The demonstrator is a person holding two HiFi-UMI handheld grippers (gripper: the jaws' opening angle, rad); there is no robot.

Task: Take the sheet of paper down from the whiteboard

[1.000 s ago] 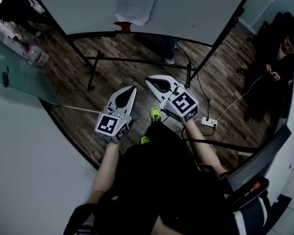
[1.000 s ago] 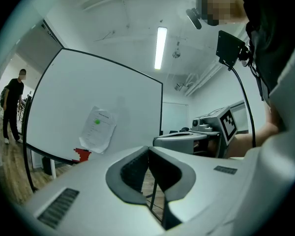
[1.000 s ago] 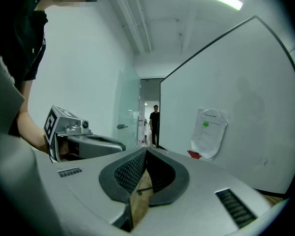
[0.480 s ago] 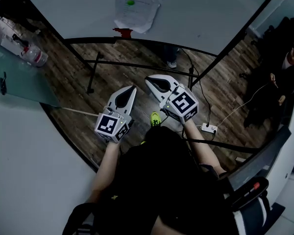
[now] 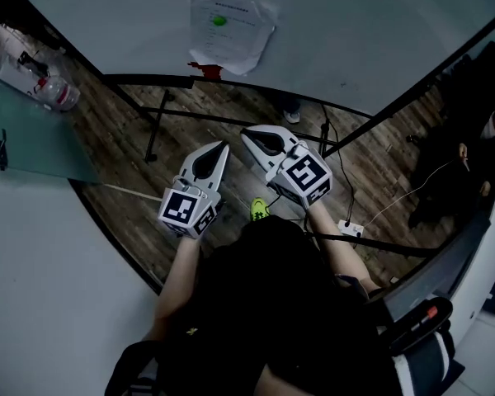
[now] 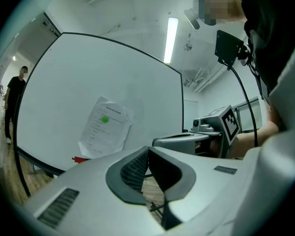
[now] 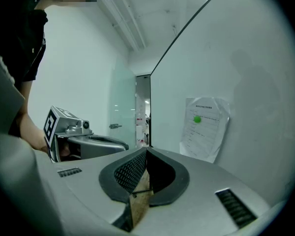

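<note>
At the far left is a glass tabletop (image 5: 33,134), and some bottles (image 5: 56,94) are beside its far end. The whiteboard (image 5: 355,23) stands on a dark frame on the wooden floor (image 5: 190,139) and fills the far side of the scene.

The sheet of paper (image 5: 231,31) hangs on the whiteboard, a little left of the middle and low, just above the bottom rail. It is white, printed and somewhat wrinkled. A round green magnet (image 5: 219,21) sits near its top. A small red thing (image 5: 205,70) lies on the rail, just under the lower left corner of the sheet.

Nearer, the person holds both tools side by side, pointing toward the board. The left gripper (image 5: 221,147) has its jaws pressed fully together and it holds nothing. Just to the right of it, the right gripper (image 5: 247,134) is the same: its jaws meet, with nothing between them. Both are well apart from the sheet, and each camera on them sees the paper ahead on the board.

Further right, a white power strip (image 5: 351,228) lies on the floor with a cable. At the far right a person in dark clothes (image 5: 470,147) is sitting.
</note>
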